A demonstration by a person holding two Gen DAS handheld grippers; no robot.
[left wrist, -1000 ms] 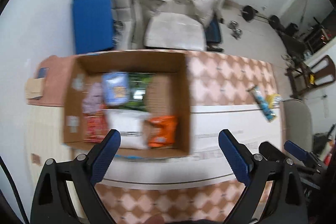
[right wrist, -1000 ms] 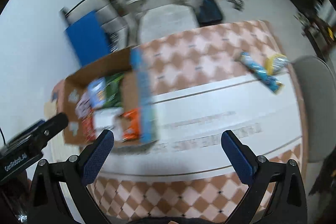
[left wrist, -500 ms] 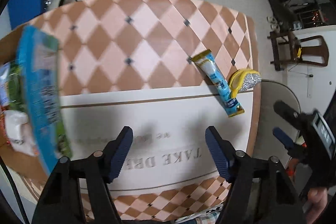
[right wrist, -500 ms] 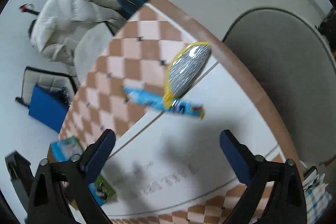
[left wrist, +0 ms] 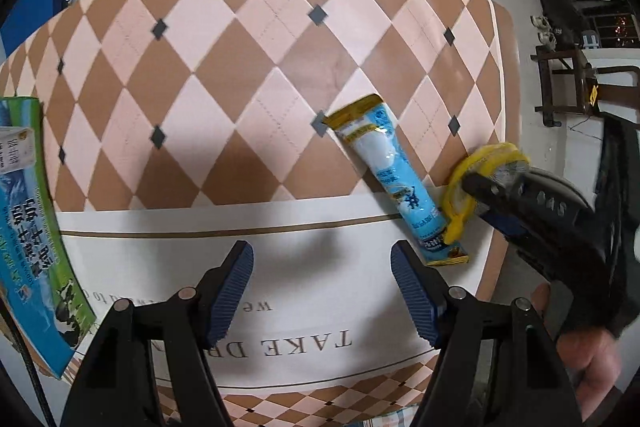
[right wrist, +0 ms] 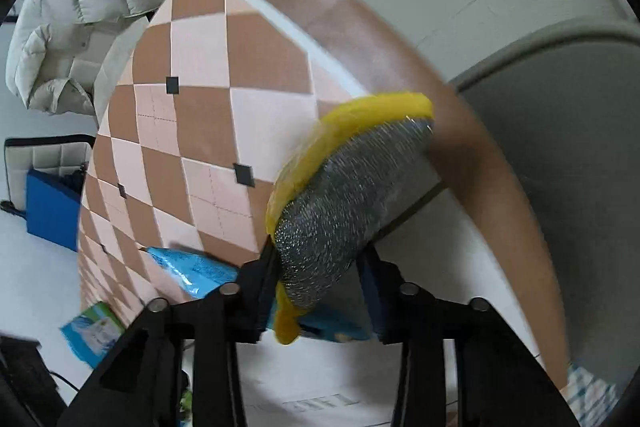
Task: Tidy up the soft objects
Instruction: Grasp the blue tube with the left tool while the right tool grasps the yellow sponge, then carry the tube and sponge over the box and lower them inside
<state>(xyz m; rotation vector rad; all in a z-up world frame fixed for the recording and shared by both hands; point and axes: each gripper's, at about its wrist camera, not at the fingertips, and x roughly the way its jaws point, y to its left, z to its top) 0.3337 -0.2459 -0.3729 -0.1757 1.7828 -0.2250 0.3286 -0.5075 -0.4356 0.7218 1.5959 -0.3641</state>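
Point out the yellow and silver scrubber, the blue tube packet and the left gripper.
scrubber [right wrist: 344, 211], right wrist view, silver mesh face.
blue tube packet [left wrist: 394, 171], left wrist view, mid body.
left gripper [left wrist: 322, 293], left wrist view, midway between fingertips.

Even, fairly bright indoor light falls on the table, where soft grey shadows lie under the left gripper's jaws. Both fisheye views bend straight lines strongly and end in black corners. The right wrist view is motion-blurred, smearing the scouring pad and the table's rim.
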